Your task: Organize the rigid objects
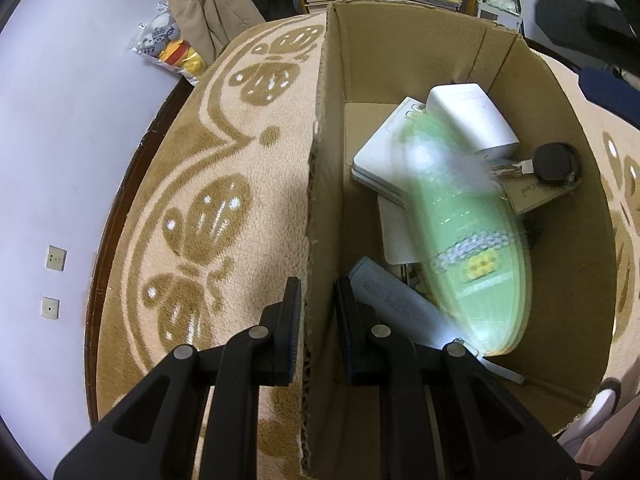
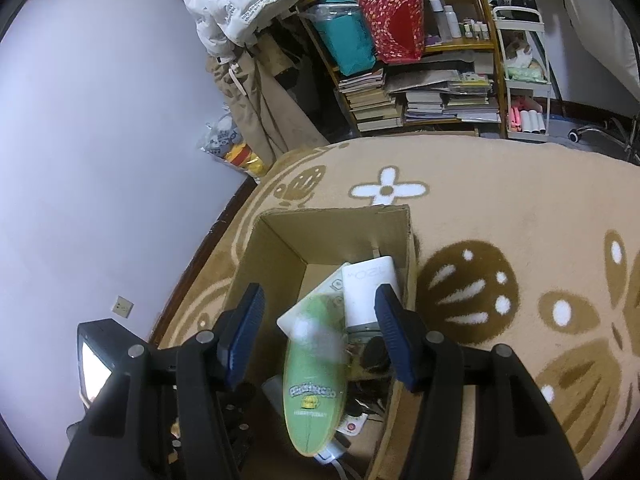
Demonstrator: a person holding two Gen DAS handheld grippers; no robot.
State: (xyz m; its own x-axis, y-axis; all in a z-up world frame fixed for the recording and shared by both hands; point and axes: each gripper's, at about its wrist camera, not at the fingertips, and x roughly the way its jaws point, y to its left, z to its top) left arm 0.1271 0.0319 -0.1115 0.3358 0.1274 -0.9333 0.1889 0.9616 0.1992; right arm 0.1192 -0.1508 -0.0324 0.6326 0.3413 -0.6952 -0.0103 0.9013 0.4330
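An open cardboard box (image 1: 332, 160) stands on the patterned rug. It holds a white charger block (image 1: 468, 120), a flat white case (image 1: 380, 160), a black key fob (image 1: 556, 164), a grey power bank (image 1: 396, 304) and a motion-blurred green oval item (image 1: 472, 240). My left gripper (image 1: 318, 292) straddles the box's left wall, one finger outside and one inside, pressed onto the cardboard. My right gripper (image 2: 318, 300) hovers open above the box (image 2: 280, 248). The green item (image 2: 316, 380) lies loose below and between its fingers, beside the charger (image 2: 368, 292).
The beige and brown rug (image 2: 500, 208) spreads to the right of the box. A lilac wall (image 2: 100, 120) is on the left. A bookshelf (image 2: 420, 92) with stacked books, a white cart (image 2: 524, 92), hanging coats and a bag of plush toys (image 1: 168, 44) stand behind.
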